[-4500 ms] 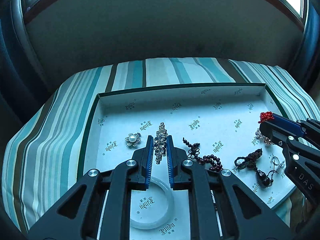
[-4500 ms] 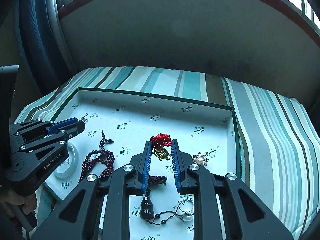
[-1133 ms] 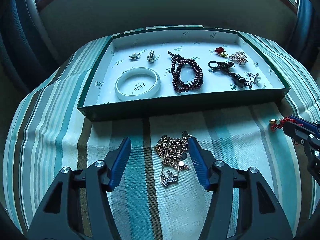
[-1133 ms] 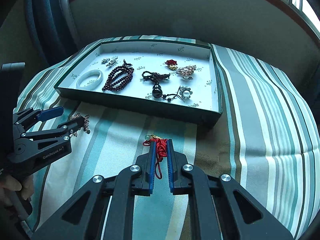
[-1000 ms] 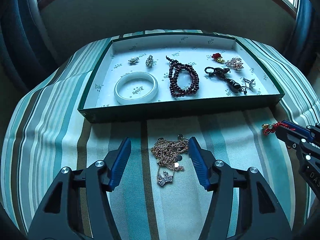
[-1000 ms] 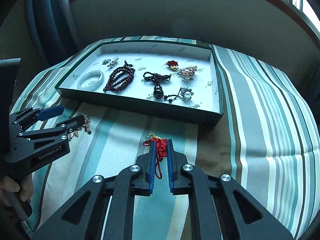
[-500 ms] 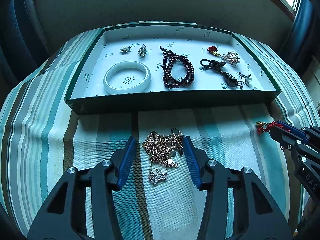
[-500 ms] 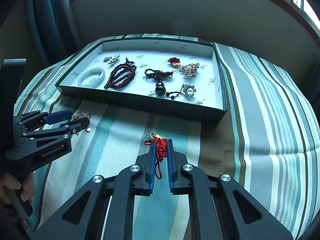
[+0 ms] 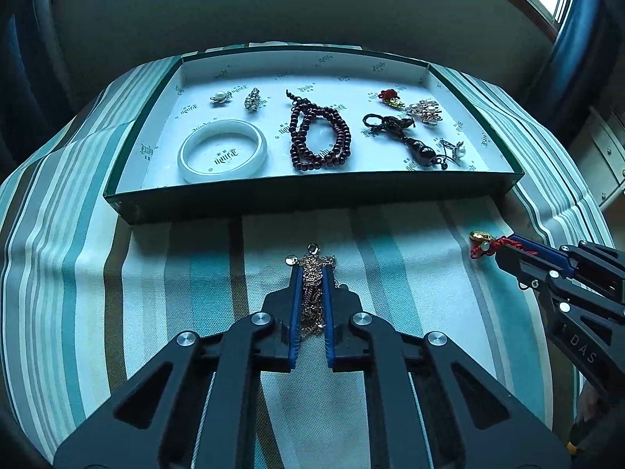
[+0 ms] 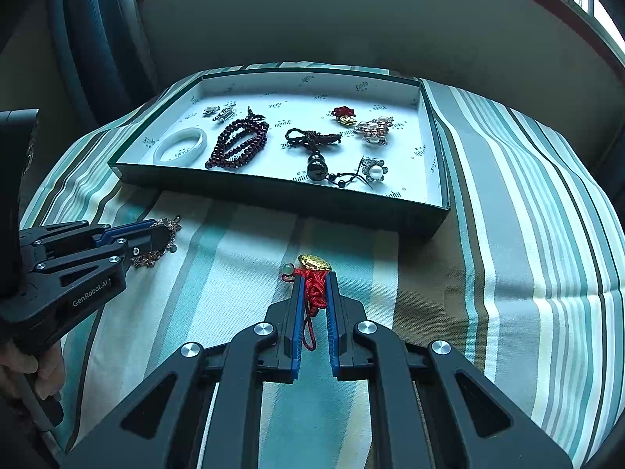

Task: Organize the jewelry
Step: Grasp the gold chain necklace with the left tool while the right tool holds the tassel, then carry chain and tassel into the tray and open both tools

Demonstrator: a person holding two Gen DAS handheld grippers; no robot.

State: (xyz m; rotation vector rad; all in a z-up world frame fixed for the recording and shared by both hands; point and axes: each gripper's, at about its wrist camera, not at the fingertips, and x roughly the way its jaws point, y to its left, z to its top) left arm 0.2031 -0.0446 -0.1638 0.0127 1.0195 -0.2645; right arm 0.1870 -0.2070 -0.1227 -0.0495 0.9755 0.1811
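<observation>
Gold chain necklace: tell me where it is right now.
The gold chain necklace is pinched between the left gripper pads on the striped cloth, just in front of the green tray; in the right wrist view it sits far left.

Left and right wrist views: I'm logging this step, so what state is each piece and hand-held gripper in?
Left hand-held gripper: just closed, shut on the gold chain necklace.
Right hand-held gripper: shut on the red cord charm.
Green tray: open, lidless, on the striped cloth.
White bangle: flat in the tray.
Dark red bead string: coiled in the tray.
</observation>
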